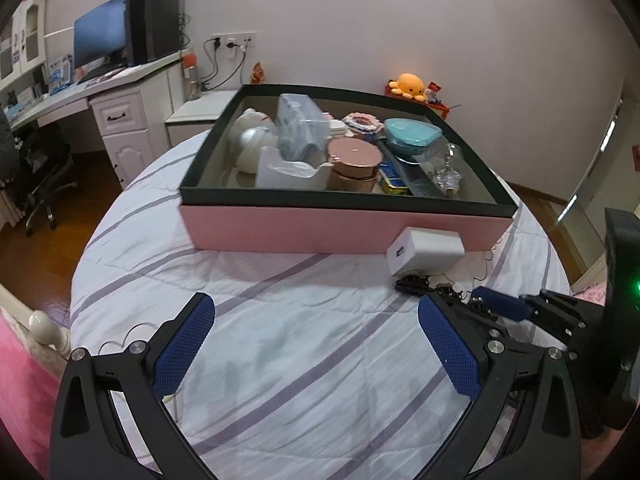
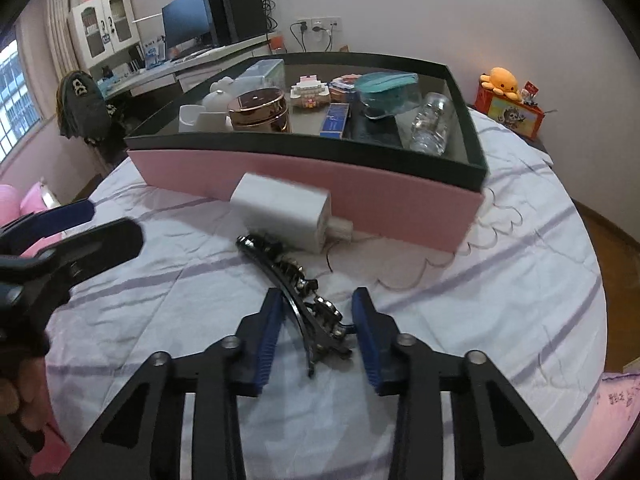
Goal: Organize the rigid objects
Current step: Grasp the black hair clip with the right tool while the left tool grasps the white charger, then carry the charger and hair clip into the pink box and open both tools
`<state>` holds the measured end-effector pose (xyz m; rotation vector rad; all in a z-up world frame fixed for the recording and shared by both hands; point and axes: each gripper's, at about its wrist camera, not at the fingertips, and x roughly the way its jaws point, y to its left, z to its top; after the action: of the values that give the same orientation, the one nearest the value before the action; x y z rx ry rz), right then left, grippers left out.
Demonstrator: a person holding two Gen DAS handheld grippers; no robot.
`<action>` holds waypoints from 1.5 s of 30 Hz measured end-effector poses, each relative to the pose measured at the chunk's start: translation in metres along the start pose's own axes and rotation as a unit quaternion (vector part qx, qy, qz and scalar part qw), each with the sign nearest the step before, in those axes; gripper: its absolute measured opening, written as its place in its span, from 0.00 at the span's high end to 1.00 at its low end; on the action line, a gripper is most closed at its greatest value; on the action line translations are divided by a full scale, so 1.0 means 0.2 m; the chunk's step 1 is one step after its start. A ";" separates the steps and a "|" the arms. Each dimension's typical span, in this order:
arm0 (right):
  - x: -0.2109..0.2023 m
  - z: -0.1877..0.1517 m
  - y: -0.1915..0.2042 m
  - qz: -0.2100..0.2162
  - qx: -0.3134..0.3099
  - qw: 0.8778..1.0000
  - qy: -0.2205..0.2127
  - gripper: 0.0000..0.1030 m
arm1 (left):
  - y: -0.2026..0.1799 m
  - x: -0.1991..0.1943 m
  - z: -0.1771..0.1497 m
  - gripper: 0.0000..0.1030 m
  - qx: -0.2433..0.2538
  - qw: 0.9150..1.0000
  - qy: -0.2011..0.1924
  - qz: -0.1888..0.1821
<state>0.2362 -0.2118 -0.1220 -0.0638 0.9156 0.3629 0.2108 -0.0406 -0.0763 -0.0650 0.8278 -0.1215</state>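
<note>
A pink box with a dark rim (image 1: 340, 236) (image 2: 360, 196) sits on the striped bedspread and holds several items: a rose-gold tin (image 1: 354, 162) (image 2: 260, 112), a teal-lidded container (image 1: 412, 136) (image 2: 386, 84), a clear bottle (image 2: 432, 122). A white charger (image 1: 426, 250) (image 2: 286, 210) lies against the box's front. A black jewelled hair clip (image 2: 298, 288) (image 1: 420, 284) lies before the charger. My right gripper (image 2: 318, 332) is open with its fingers on either side of the clip's near end. My left gripper (image 1: 316, 344) is open and empty over the bedspread.
The bedspread (image 1: 280, 320) covers a round bed. An orange plush octopus (image 1: 408, 86) (image 2: 502, 80) sits on a red box at the back right. A desk with monitor (image 1: 100, 36) and an office chair (image 1: 36, 168) stand at the left.
</note>
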 end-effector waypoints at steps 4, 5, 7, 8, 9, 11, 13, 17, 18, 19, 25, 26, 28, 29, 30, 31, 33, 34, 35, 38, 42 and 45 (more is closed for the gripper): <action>-0.03 -0.03 -0.02 0.000 0.011 1.000 -0.003 0.71 | -0.08 0.04 0.02 0.00 0.021 1.000 0.003 -0.014; -0.04 -0.03 -0.02 -0.001 0.012 1.000 -0.003 0.71 | -0.11 0.05 0.03 0.00 0.029 0.999 0.008 -0.017; -0.04 -0.04 -0.03 0.001 0.016 1.000 -0.003 0.71 | -0.16 0.08 0.04 0.00 0.040 0.999 0.011 -0.026; -0.04 -0.04 -0.04 0.002 0.017 1.000 -0.003 0.72 | -0.19 0.10 0.04 0.00 0.046 0.998 0.014 -0.031; -0.04 -0.04 -0.04 0.004 0.019 1.000 -0.003 0.72 | -0.20 0.11 0.05 0.00 0.048 0.998 0.017 -0.033; -0.04 -0.04 -0.04 0.005 0.019 1.000 -0.004 0.72 | -0.25 0.15 0.07 0.00 0.055 0.998 0.021 -0.038; -0.04 -0.04 -0.04 0.006 0.020 1.000 -0.005 0.71 | -0.28 0.19 0.09 0.00 0.060 0.997 0.025 -0.035; -0.03 -0.04 -0.05 0.010 0.022 1.000 -0.006 0.71 | -0.31 0.26 0.13 0.00 0.059 0.998 0.029 -0.025; -0.04 -0.04 -0.05 0.011 0.021 1.000 -0.006 0.71 | -0.31 0.28 0.14 0.01 0.058 0.998 0.029 -0.021; -0.04 -0.04 -0.06 0.011 0.021 1.000 -0.006 0.71 | -0.31 0.30 0.14 0.02 0.056 0.998 0.030 -0.019; -0.03 -0.03 -0.06 0.017 0.019 1.000 -0.007 0.71 | -0.31 0.39 0.10 0.28 0.044 0.997 0.055 -0.041; -0.02 -0.03 -0.05 0.017 0.018 1.000 -0.007 0.71 | -0.33 0.39 0.10 0.38 0.050 0.997 0.051 -0.041; -0.02 -0.03 -0.05 0.018 0.017 1.000 -0.007 0.71 | -0.34 0.37 0.09 0.48 0.057 0.996 0.051 -0.050; -0.02 -0.03 -0.04 0.018 0.017 1.000 -0.007 0.71 | -0.34 0.37 0.09 0.49 0.057 0.996 0.049 -0.050; -0.03 -0.03 -0.04 0.018 0.017 1.000 -0.008 0.71 | -0.33 0.36 0.09 0.49 0.052 0.996 0.050 -0.055; -0.03 -0.03 -0.04 0.019 0.017 1.000 -0.008 0.71 | -0.32 0.36 0.09 0.49 0.048 0.996 0.050 -0.059; -0.03 -0.03 -0.02 0.019 0.016 1.000 -0.008 0.71 | -0.30 0.34 0.08 0.50 0.044 0.996 0.049 -0.061; -0.04 -0.04 -0.02 0.020 0.016 1.000 -0.008 0.71 | -0.28 0.31 0.08 0.50 0.044 0.997 0.043 -0.053; -0.04 -0.04 -0.01 0.016 0.016 1.000 -0.007 0.71 | -0.27 0.30 0.08 0.50 0.042 0.997 0.040 -0.052; -0.07 -0.05 0.00 0.019 0.018 1.000 -0.007 0.74 | -0.21 0.23 0.07 0.50 0.033 0.998 0.033 -0.050; -0.10 -0.06 0.01 0.009 0.023 1.000 -0.011 0.74 | -0.12 0.14 0.07 0.50 0.020 0.998 0.019 -0.049; -0.14 -0.04 0.00 0.011 0.028 0.999 -0.019 0.74 | -0.07 0.06 0.05 0.50 0.012 0.999 0.009 -0.049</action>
<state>0.2144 -0.2210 -0.1063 0.0057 0.8901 0.3579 0.2261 -0.0558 -0.0772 -0.0816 0.8412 -0.2254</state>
